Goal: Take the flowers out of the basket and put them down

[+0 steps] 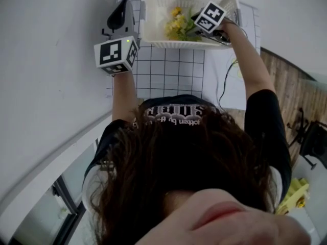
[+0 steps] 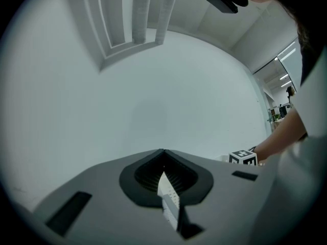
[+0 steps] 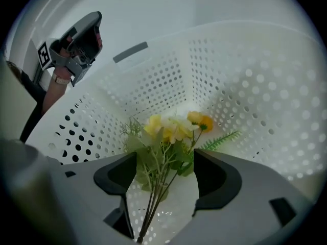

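The right gripper [image 3: 166, 171] gapes wide, dark jaws either side of the yellow flowers' [image 3: 172, 127] thin stems without pressing them, low in the white perforated plastic basket [image 3: 245, 86]. The left gripper [image 2: 164, 180] is clamped on the basket's wall, lower middle of its view

The only lettering is white print on the person's black shirt [image 1: 173, 114], at the middle of the head view: a row of large letters above a smaller line, both upside down and too blurred to read. The left marker cube [image 1: 116, 54] and right marker cube [image 1: 210, 17] bear only black-and-white square patterns
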